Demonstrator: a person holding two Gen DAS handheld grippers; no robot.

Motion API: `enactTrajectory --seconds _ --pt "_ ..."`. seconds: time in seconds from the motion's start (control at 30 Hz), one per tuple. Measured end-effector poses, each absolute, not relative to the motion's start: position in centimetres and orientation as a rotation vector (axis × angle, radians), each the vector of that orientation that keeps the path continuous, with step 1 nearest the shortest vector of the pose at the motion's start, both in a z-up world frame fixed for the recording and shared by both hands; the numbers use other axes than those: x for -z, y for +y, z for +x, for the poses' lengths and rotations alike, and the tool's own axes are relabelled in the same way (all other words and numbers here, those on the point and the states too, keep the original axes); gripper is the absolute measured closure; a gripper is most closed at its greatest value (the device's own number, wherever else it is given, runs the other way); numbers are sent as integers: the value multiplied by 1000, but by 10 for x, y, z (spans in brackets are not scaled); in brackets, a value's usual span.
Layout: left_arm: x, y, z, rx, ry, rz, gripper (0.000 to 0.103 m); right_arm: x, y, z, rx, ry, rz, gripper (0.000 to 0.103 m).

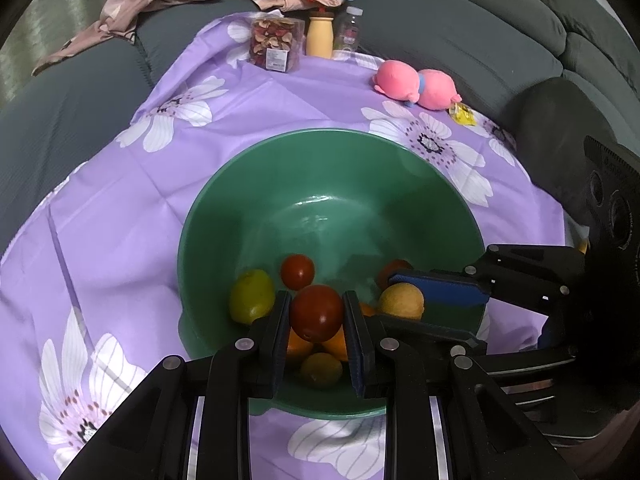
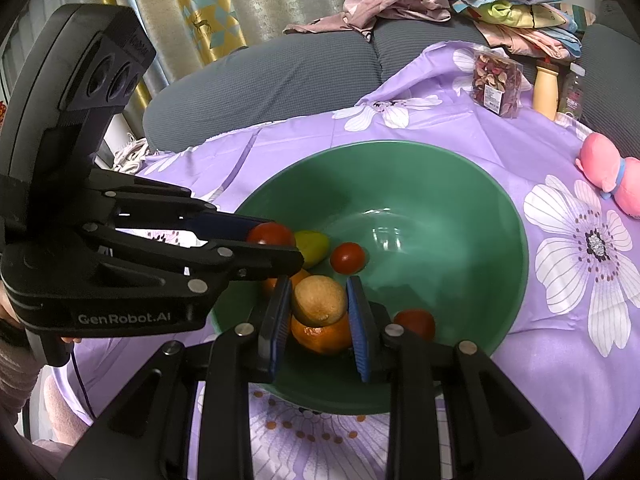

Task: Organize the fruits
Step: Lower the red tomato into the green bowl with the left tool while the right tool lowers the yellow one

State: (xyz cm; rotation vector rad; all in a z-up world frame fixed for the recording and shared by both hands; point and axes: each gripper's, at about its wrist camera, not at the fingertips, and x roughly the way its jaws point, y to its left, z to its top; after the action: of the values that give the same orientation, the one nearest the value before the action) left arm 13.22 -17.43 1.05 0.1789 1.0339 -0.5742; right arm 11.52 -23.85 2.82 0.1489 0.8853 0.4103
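A green bowl (image 1: 320, 136) (image 2: 460, 168) stands on a purple flowered cloth and holds several fruits. My left gripper (image 1: 317, 297) is shut on a dark red tomato (image 1: 316, 314) (image 2: 270, 235), just above the fruits at the bowl's near side. My right gripper (image 2: 319, 285) is shut on a tan-yellow round fruit (image 2: 319, 301) (image 1: 402, 300), right over an orange (image 2: 324, 338). A yellow-green lemon (image 1: 251, 296) (image 2: 314, 244), a small red tomato (image 1: 297, 271) (image 2: 347, 258) and another red tomato (image 2: 415, 322) lie loose in the bowl. Both grippers sit side by side over the bowl.
A pink plush toy (image 1: 416, 86) lies on the cloth behind the bowl to the right. At the cloth's far edge stand a packet of dried fruit (image 1: 274, 42), a yellow bottle (image 1: 319, 36) and a clear bottle (image 1: 350, 32). Grey sofa cushions (image 1: 460, 40) with piled clothes surround the cloth.
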Motion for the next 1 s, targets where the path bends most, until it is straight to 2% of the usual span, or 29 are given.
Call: enactTrajectory --seconds 1.0 --pt "-4 -189 138 562 1083 279 78 -28 -233 123 -367 952 63 74"
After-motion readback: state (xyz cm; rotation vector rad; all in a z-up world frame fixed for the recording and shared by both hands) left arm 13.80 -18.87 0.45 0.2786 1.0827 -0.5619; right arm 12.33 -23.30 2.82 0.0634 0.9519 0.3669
